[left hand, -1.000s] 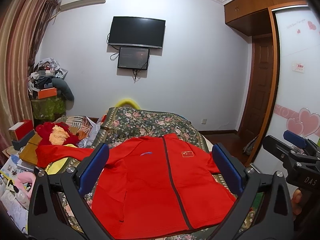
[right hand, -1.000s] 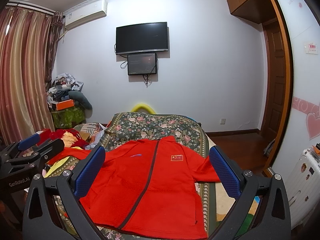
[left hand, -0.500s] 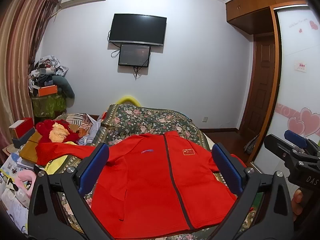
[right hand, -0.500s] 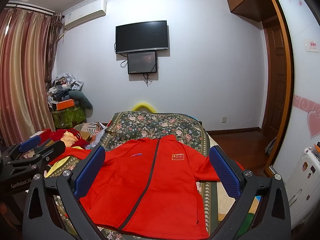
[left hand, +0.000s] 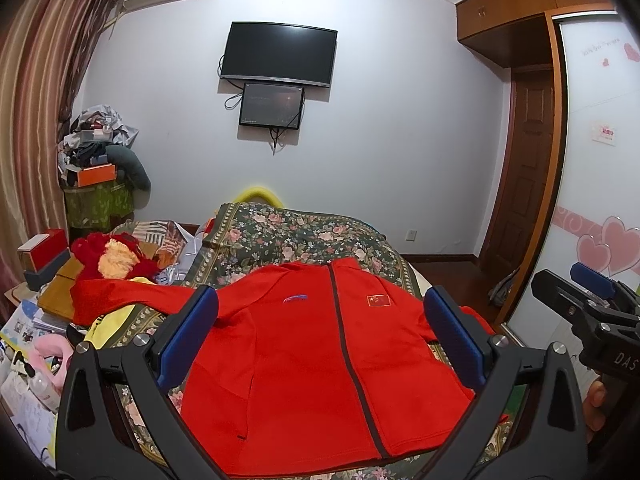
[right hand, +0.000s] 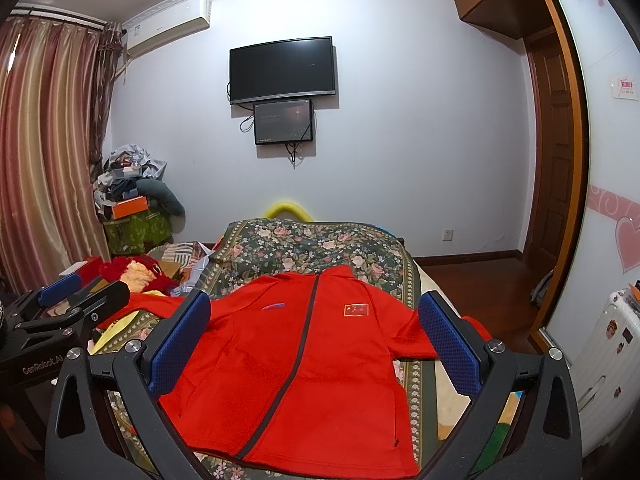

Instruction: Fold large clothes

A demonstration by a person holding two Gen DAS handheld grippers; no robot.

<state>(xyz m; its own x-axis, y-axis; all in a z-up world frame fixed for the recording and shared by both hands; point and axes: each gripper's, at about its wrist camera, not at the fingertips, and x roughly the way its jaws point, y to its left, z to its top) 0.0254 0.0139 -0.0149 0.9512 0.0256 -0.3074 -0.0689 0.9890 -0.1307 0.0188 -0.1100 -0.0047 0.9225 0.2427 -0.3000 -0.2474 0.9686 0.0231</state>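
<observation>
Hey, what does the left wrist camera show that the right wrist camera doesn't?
Only the left wrist view shows the right gripper at its right edge, with part of the hand holding it, and a pink item among the clutter at lower left. Only the right wrist view shows the left gripper at its left edge and a white suitcase with stickers. Both show the red jacket zipped and spread flat on the floral bedspread, plus the wall TV. Both grippers' fingers stand apart, holding nothing.
</observation>
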